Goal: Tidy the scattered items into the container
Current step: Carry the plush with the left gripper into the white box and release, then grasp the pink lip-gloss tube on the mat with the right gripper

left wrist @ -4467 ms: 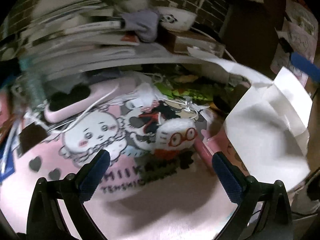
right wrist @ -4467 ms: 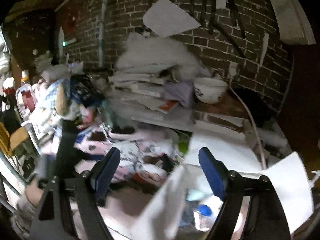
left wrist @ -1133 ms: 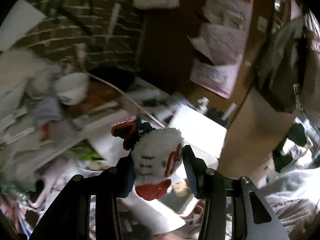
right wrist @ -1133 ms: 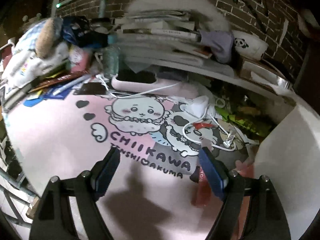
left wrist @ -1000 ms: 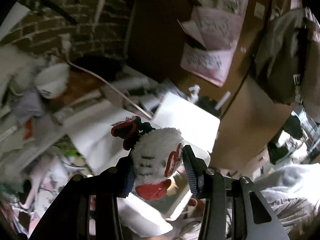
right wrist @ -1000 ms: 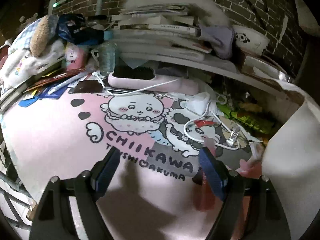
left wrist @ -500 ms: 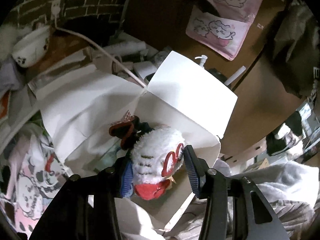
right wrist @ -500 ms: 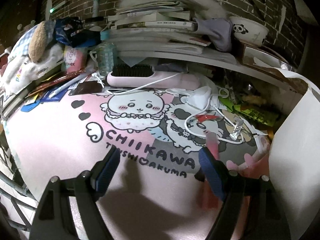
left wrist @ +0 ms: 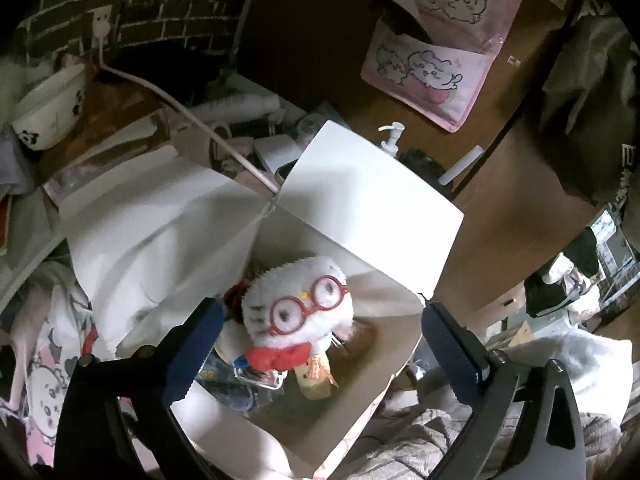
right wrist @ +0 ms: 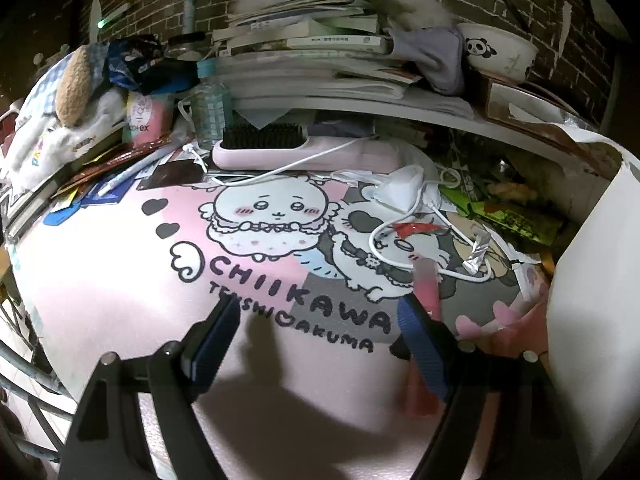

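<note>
The step in hand is a release over the container. The left gripper (left wrist: 320,344) hangs above the open white box (left wrist: 360,200), and its jaws have just been opening; they now stand wide apart, with clear gaps on both sides of the plush toy with red glasses (left wrist: 298,316). The toy is inside the box, on top of the other small items already there, among them a blue packet (left wrist: 228,380). Neither pad touches it, so the drop reads as done.

The right gripper (right wrist: 316,344) is poised over the pink printed mat (right wrist: 120,280) that covers the surface. Its jaws are partly open and hold nothing. A pink tube (right wrist: 426,284) lies on the mat just beside the right-hand jaw, partly hidden by it; whether they touch cannot be told.

Items remaining on the mat: the pink tube, a white charger with its cable (right wrist: 400,190), and a crumpled foil wrapper (right wrist: 478,250). A pink hairbrush (right wrist: 280,148) lies at the mat's far edge.

Judgement: the next move calls for the left gripper to lift clear of the box flaps, and for the right to centre on the pink tube before closing.
</note>
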`<control>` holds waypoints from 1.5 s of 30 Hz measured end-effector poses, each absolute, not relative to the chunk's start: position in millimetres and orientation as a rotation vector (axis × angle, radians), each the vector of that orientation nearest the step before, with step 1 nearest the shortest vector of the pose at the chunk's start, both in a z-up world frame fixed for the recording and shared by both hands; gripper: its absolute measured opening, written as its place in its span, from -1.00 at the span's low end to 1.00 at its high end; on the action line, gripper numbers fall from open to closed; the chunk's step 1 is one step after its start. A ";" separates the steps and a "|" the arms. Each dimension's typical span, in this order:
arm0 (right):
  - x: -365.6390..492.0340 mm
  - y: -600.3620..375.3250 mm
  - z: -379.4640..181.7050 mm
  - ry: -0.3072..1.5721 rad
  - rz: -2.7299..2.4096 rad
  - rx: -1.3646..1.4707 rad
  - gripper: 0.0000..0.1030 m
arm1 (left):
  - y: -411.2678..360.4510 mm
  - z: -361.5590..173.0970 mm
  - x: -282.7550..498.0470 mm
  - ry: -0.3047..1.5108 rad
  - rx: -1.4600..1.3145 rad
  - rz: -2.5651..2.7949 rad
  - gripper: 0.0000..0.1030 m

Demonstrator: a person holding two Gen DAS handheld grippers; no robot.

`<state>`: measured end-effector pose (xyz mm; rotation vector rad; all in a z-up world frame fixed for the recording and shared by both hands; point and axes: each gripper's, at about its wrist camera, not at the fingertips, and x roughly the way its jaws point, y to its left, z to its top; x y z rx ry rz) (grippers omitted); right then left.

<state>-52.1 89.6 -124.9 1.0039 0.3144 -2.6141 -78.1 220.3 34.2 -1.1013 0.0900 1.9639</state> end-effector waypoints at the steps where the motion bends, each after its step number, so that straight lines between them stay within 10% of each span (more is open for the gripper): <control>1: -52.4 90.3 -124.9 0.314 -2.617 1.002 0.53 | 218.1 36.5 -76.5 0.084 -1.091 1.969 1.00; 28: 27.6 122.3 -126.0 0.213 -3.001 0.444 0.26 | 26.1 59.2 -13.1 -0.184 -0.832 2.327 1.00; 37: -0.3 132.4 -142.7 0.169 -3.045 0.689 0.24 | -6.9 26.3 -4.3 -0.248 -0.846 2.411 1.00; 45: -22.4 145.4 -148.3 0.039 -2.968 0.840 -0.64 | -31.9 0.4 -5.8 -0.340 -0.881 2.468 1.00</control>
